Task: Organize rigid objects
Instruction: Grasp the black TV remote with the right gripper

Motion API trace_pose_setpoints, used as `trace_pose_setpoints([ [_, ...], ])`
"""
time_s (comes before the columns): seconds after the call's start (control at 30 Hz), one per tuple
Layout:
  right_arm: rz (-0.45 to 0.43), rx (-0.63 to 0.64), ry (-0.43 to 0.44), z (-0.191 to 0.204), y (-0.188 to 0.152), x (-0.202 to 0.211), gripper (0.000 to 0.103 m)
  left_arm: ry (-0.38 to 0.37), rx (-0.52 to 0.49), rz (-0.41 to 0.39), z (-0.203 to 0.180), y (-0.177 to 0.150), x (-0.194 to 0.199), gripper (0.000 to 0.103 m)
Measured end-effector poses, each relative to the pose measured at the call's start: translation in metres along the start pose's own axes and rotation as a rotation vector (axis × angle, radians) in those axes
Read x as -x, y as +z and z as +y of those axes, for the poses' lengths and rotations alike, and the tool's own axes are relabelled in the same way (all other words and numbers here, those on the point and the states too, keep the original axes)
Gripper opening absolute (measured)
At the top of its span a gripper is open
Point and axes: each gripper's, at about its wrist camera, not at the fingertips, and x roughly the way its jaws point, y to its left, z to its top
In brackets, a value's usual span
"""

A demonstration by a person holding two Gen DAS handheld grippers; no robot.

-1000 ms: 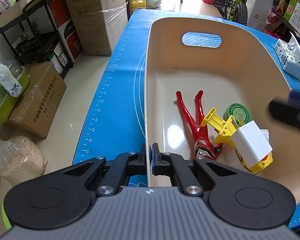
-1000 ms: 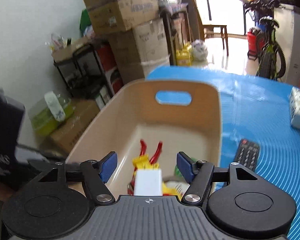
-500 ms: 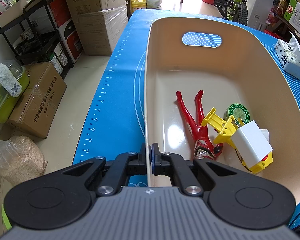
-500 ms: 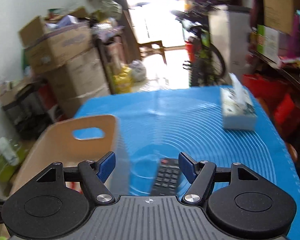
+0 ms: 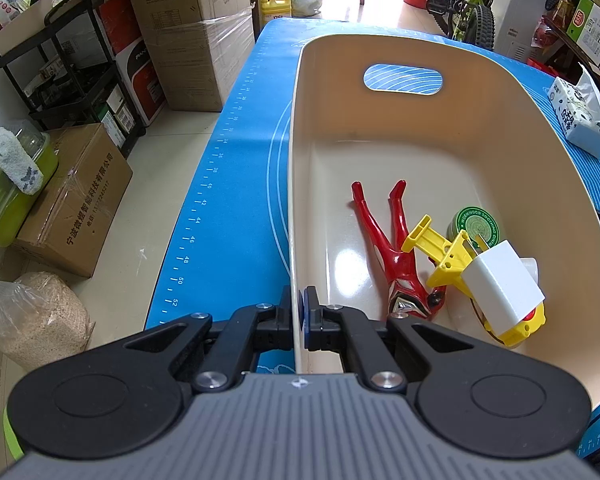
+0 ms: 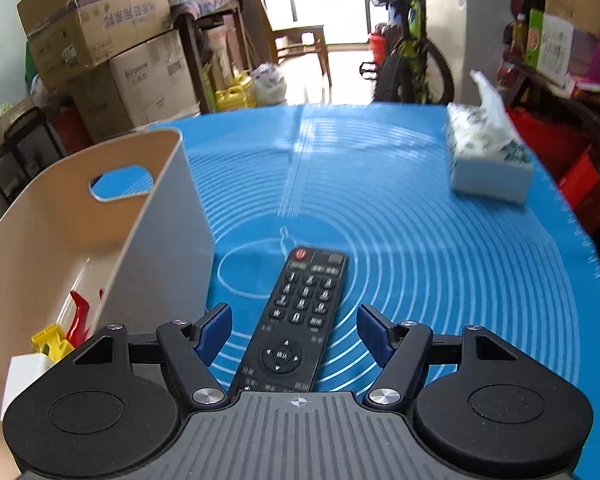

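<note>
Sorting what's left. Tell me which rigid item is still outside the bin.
The black remote. It lies on the blue mat between the open right gripper fingers; the toys and tin sit inside the bin.

Your left gripper (image 5: 299, 314) shows a grey ribbed housing with a small crosshair mark at its front edge, flanked by two matte black lobes, each pressed with a round disc. Black linkage arms, open triangular cutouts in them, run forward to silver screw heads and pivot pins. Its fingers (image 5: 310, 312) are black, faced with blue pads.

Your right gripper (image 6: 296, 330) is the same build: grey ribbed body, crosshair mark, black disc-stamped lobes, silver screws at each joint. Its blue pads (image 6: 214, 332) sit on angled black fingers. No hand, sleeve or cable shows in either view.
</note>
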Motion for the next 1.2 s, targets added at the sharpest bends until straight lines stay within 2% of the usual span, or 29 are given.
trace_pose_setpoints([
  [0.2,0.055,-0.029,0.046,-0.005,-0.003,-0.014,0.075,0.003,-0.002,0.0,-0.001,0.0,0.0,0.005],
  [0.47,0.123,0.012,0.003,0.007,-0.008,-0.03,0.068,0.005,-0.005,0.0,0.0,0.0,0.0,0.006],
  [0.7,0.105,0.014,-0.038,0.011,-0.01,-0.032,0.067,0.005,-0.006,0.0,0.001,0.0,0.0,0.006],
  [1.03,0.09,0.067,-0.151,0.024,-0.011,-0.038,0.067,0.01,-0.009,0.001,0.001,0.0,0.0,0.006],
  [1.2,0.084,0.073,-0.156,0.024,-0.011,-0.038,0.065,0.01,-0.01,0.001,0.001,0.0,0.0,0.006],
])
